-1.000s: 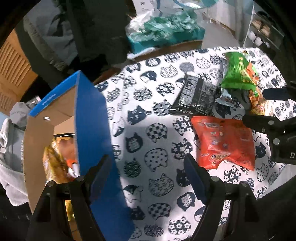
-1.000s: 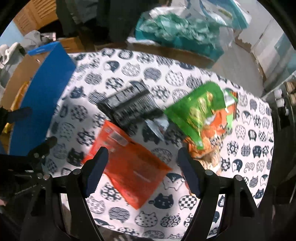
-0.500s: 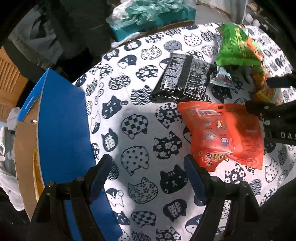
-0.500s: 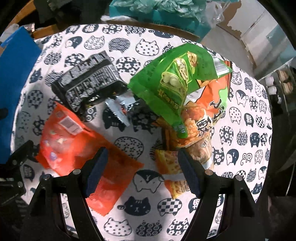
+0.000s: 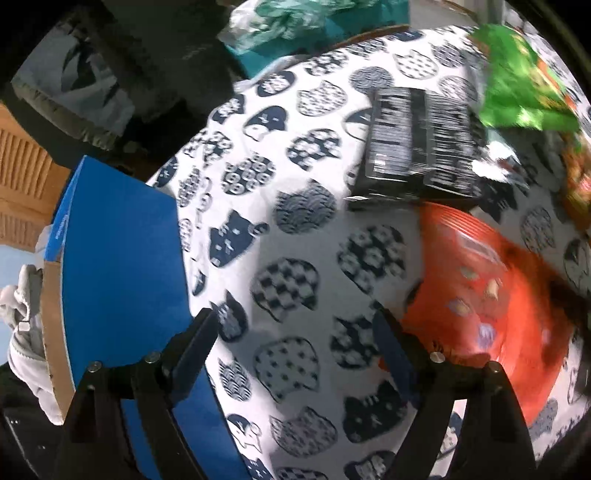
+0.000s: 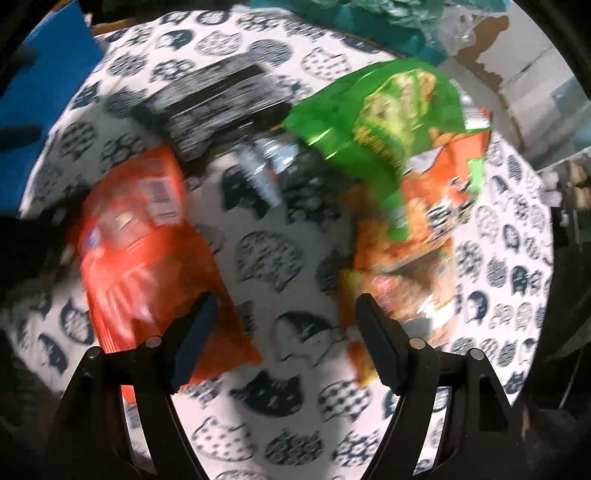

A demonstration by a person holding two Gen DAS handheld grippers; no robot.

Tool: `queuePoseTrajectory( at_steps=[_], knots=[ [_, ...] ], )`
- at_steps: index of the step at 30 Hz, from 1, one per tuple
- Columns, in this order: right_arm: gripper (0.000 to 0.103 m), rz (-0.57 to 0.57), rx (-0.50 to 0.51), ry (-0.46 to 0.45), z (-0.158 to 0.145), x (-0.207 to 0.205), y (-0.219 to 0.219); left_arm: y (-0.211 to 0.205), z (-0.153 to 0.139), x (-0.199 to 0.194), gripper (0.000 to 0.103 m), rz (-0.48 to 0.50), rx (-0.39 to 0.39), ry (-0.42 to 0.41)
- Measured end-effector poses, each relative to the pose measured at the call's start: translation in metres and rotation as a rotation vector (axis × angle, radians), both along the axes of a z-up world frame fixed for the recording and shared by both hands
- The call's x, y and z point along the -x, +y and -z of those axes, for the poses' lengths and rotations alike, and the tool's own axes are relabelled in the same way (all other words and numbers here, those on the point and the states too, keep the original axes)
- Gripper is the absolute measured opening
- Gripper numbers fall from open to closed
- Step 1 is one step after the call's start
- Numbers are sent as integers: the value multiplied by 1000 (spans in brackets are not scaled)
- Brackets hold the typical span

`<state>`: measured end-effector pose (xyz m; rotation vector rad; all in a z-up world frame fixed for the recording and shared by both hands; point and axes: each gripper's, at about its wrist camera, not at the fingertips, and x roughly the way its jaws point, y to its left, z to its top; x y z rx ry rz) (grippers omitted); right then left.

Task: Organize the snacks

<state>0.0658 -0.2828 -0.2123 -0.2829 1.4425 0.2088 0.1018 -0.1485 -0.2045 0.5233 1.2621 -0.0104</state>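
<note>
Snack bags lie on a round table with a cat-print cloth [image 5: 288,229]. A red-orange bag [image 5: 480,295] lies flat, also in the right wrist view [image 6: 140,258]. A black bag [image 5: 417,147] lies behind it, also in the right wrist view [image 6: 218,107]. A green bag [image 6: 384,118] rests on orange noodle packets [image 6: 417,236]. My left gripper [image 5: 295,332] is open and empty, its right finger at the red-orange bag's near edge. My right gripper [image 6: 284,317] is open and empty above bare cloth between the red-orange bag and the noodle packets.
A blue cardboard box [image 5: 122,266] stands at the table's left edge, also in the right wrist view [image 6: 40,88]. A teal bin with plastic bags [image 6: 376,18] sits beyond the table. The table rim falls off at the right and near sides.
Both grippers have moved closer to the bags and both views are now motion-blurred. The left view has swung from the box toward the red-orange bag. Both stay open.
</note>
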Motion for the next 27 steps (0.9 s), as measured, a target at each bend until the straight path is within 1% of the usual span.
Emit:
queuePoseTrajectory(
  at_steps=[6,8,10,12,15,19,22,24,26,27],
  knots=[
    [77,-27,-128,69,3,24,12,13,-3,-13,87,-47,13,-12],
    [77,-33,-135,68,1,29,16,15,-5,-14,87,-54,18,-13],
    [77,-23,-114,52,-3,30,15,18,-8,-15,87,-61,31,-8],
    [77,20,-112,44,-9,27,7,19,-13,-11,87,-69,45,4],
    [79,107,-144,22,-20,23,-14,18,-23,-3,87,-74,74,17],
    [79,167,-140,-18,-33,22,-36,12,-33,7,87,-77,119,43],
    [79,239,-150,-38,-41,23,-56,8,-38,12,87,-80,148,49],
    [79,302,-153,-49,-43,22,-69,6,-38,13,87,-108,199,74],
    [80,369,-169,-53,-50,5,-83,4,-35,13,87,-151,265,105],
    [80,401,-184,-54,-50,6,-88,3,-33,13,87,-176,295,119]
  ],
)
